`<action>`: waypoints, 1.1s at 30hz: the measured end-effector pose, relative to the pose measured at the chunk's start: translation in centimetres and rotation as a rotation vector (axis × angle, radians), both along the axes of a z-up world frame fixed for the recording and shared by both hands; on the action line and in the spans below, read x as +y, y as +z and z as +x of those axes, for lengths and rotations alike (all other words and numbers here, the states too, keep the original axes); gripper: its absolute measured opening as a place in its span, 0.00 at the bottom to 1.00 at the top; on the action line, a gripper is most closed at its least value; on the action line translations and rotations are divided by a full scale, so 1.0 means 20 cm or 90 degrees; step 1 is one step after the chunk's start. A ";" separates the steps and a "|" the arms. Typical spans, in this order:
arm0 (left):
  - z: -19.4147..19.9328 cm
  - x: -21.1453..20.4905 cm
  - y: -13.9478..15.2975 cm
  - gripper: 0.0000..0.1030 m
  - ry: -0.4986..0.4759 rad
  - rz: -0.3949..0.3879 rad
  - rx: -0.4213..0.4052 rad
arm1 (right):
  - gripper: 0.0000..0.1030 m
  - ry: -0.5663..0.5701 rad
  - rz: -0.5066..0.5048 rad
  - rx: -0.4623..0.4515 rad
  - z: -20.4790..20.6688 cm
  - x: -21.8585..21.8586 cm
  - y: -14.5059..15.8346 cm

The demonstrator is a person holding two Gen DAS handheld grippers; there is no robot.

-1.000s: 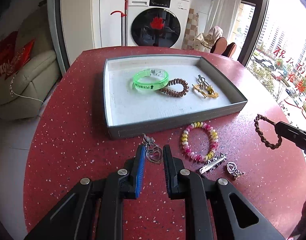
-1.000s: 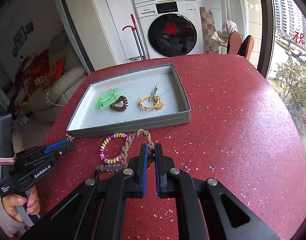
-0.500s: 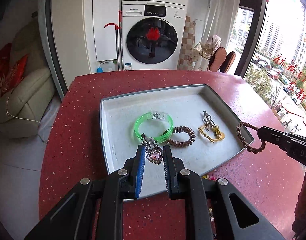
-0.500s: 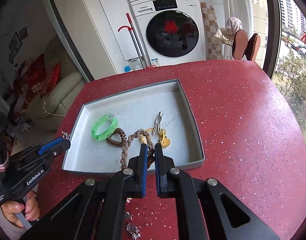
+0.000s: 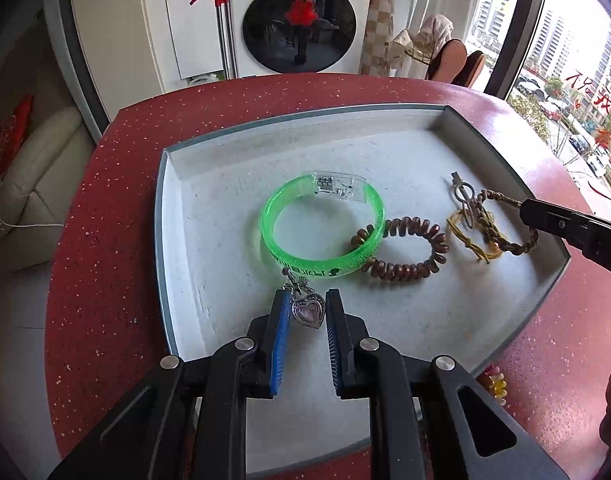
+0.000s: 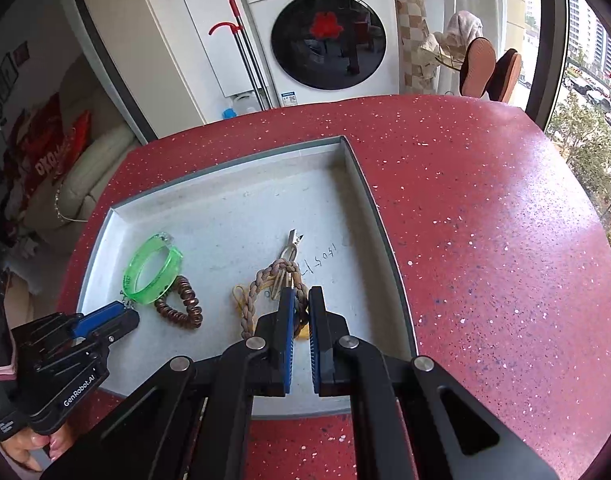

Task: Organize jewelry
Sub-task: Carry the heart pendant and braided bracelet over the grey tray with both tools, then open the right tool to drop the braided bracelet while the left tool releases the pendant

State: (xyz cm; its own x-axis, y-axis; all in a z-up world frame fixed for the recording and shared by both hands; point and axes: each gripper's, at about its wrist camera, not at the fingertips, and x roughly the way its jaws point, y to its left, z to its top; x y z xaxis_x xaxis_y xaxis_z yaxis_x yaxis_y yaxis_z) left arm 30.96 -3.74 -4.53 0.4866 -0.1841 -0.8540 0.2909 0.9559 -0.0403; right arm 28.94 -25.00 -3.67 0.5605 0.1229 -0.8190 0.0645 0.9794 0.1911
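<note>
We are holding a heart pendant (image 5: 308, 311) pinched between the pads of our left tool (image 5: 305, 320), hanging over the near part of the grey tray (image 5: 173, 264), just short of the green bangle (image 5: 321, 228). Our right tool (image 6: 298, 308) is pressed together on a braided cord bracelet (image 6: 261, 284), which is dangling over the gold ring and clip (image 5: 467, 220) near the tray's right wall.

The risks we are seeing are these. If we let the bracelet go here, it is likely landing on top of the gold piece and tangling with it, since the loop is already crossing it. The pendant's small chain (image 5: 295, 280) is hanging close to the bangle and the brown coil hair tie (image 5: 401, 248); releasing too far forward could be snagging it there. More pieces, such as the bead bracelet (image 5: 495, 384), are waiting on the red desk (image 6: 485, 220).
</note>
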 end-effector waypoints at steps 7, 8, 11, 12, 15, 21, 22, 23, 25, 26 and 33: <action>0.05 0.01 -0.04 0.35 0.038 0.027 -0.035 | 0.07 -0.010 -0.005 0.014 0.02 -0.01 -0.07; 0.06 0.01 -0.04 0.35 0.040 0.030 -0.040 | 0.07 -0.009 -0.006 0.016 0.02 0.00 -0.08; 0.05 0.01 -0.05 0.35 0.040 0.044 -0.051 | 0.07 -0.008 -0.002 0.021 0.02 0.00 -0.09; 0.05 0.00 -0.05 0.35 0.039 0.050 -0.055 | 0.07 -0.008 0.000 0.021 0.02 0.00 -0.09; 0.03 -0.01 -0.04 0.35 0.038 0.063 -0.062 | 0.08 -0.003 0.001 0.022 0.02 0.00 -0.09; 0.01 -0.03 -0.03 0.35 0.045 0.069 -0.069 | 0.17 -0.004 0.008 0.024 0.02 -0.01 -0.08; 0.00 -0.03 -0.03 0.35 0.044 0.072 -0.074 | 0.31 -0.004 0.010 0.022 0.02 -0.01 -0.08; 0.00 -0.04 -0.02 0.35 0.044 0.073 -0.080 | 0.41 -0.004 0.013 0.018 0.01 -0.01 -0.07; -0.01 -0.05 -0.01 0.35 0.044 0.073 -0.091 | 0.55 -0.005 0.019 0.006 0.00 -0.01 -0.05; -0.01 -0.05 0.00 0.35 0.043 0.072 -0.095 | 0.55 -0.006 0.025 0.000 -0.01 -0.01 -0.03; -0.03 -0.04 0.02 0.35 0.048 0.065 -0.102 | 0.56 -0.006 0.047 -0.031 -0.08 -0.01 0.06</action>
State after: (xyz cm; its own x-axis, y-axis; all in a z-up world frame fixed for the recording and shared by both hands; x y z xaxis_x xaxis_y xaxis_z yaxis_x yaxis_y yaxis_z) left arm 30.38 -4.64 -4.08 0.6266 -0.0584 -0.7771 0.2137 0.9719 0.0992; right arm 27.27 -25.14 -2.44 0.6009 0.1766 -0.7795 0.0629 0.9618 0.2664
